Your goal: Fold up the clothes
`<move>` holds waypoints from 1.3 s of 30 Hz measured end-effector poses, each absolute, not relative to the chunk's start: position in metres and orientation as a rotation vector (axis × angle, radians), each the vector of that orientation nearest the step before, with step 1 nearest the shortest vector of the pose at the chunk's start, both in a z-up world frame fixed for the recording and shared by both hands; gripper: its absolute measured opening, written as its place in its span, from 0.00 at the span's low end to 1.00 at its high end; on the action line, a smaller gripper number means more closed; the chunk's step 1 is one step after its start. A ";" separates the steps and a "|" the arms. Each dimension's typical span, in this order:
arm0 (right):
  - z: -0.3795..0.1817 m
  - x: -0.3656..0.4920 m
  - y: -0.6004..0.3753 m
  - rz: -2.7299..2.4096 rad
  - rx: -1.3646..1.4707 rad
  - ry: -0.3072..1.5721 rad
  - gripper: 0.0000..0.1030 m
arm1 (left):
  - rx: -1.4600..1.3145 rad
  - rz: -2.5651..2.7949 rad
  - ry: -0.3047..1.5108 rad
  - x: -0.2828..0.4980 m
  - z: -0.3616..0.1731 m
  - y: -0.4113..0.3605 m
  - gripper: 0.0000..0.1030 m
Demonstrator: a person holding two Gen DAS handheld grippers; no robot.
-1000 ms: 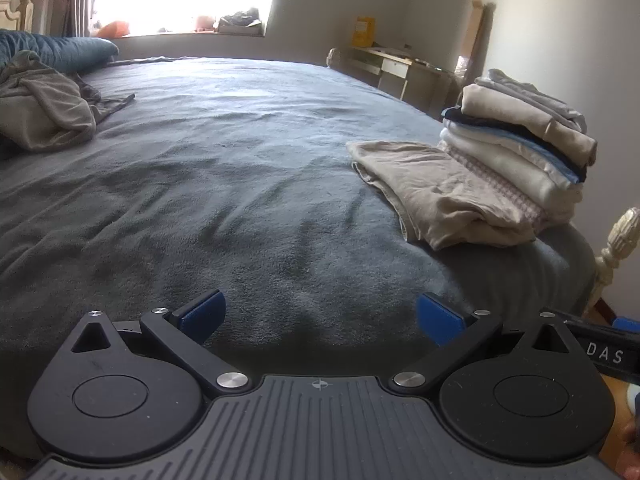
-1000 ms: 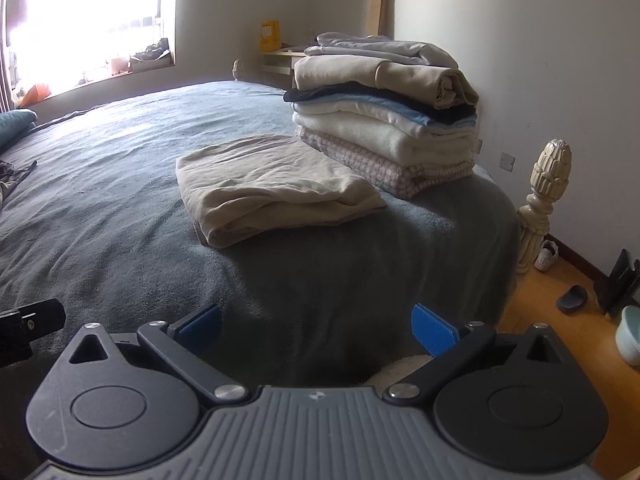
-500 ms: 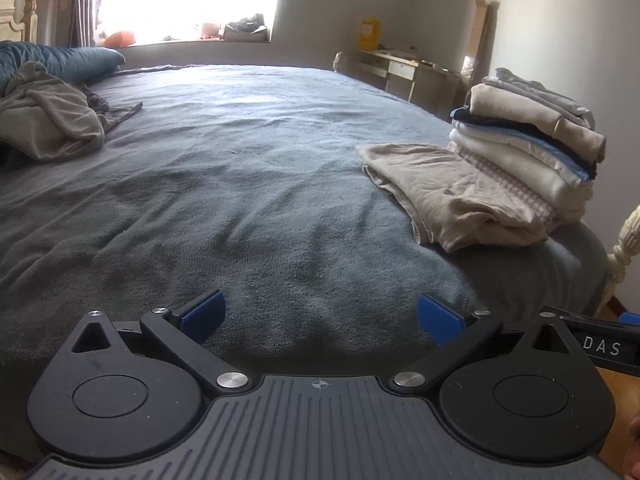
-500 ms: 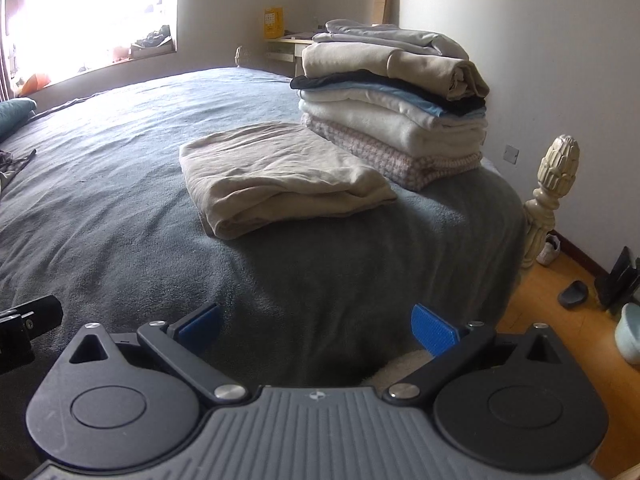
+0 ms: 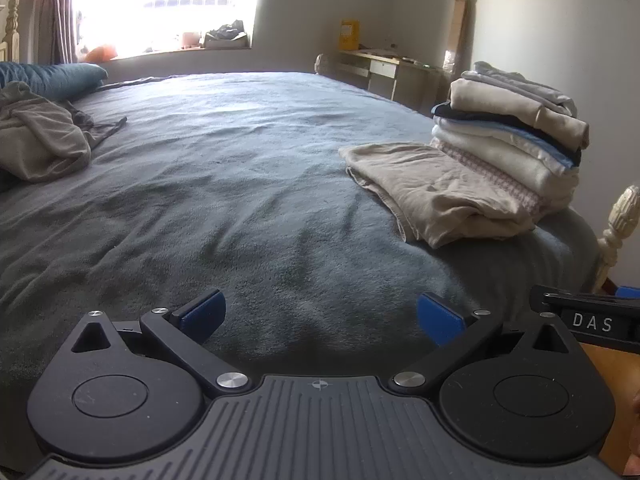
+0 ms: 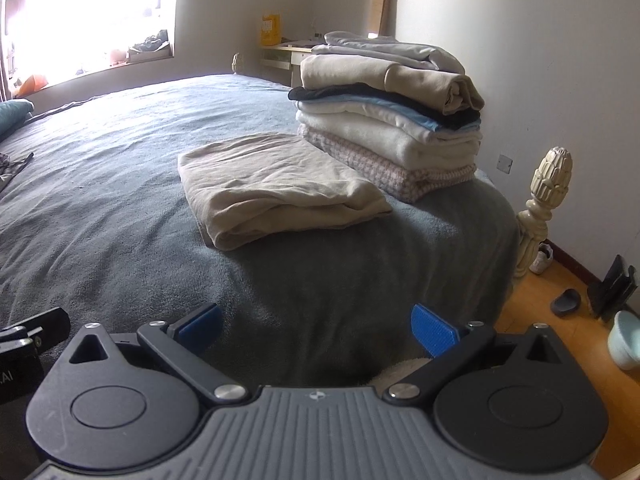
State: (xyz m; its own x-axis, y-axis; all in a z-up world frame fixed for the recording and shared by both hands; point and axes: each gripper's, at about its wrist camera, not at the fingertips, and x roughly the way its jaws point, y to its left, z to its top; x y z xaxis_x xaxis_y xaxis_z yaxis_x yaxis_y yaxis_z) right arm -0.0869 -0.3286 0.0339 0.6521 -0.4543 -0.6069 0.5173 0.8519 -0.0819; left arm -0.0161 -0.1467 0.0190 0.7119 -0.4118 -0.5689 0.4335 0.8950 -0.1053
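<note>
A folded beige garment (image 5: 436,190) (image 6: 276,184) lies flat near the bed's right corner. Right beside it stands a stack of folded clothes (image 5: 516,132) (image 6: 392,112), white, blue, dark and tan. Far left on the bed sits a crumpled grey-brown garment (image 5: 36,140). My left gripper (image 5: 320,314) hovers open over the near edge of the grey blanket (image 5: 224,184), holding nothing. My right gripper (image 6: 316,328) is open too, empty, short of the beige garment. Its body shows at the left wrist view's right edge.
A carved cream bedpost (image 6: 544,196) rises at the bed's right corner. Wooden floor to the right holds a slipper (image 6: 566,302), a shoe and a pale bowl (image 6: 626,344). A teal pillow (image 5: 52,80) lies at the head. A desk (image 5: 384,72) stands by the far wall.
Both grippers have risen and tilted up a little, so the bed and clothes sit lower in view. The jaws stay open and the clothes have not moved.
</note>
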 end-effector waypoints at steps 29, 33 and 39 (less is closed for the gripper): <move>0.044 -0.097 -0.318 -0.575 0.089 0.632 1.00 | 0.067 -0.528 0.575 -0.026 0.030 -0.149 1.00; 0.044 -0.097 -0.318 -0.576 0.087 0.630 1.00 | 0.068 -0.528 0.575 -0.028 0.030 -0.150 1.00; 0.043 -0.098 -0.319 -0.580 0.081 0.629 1.00 | 0.067 -0.531 0.584 -0.027 0.028 -0.153 1.00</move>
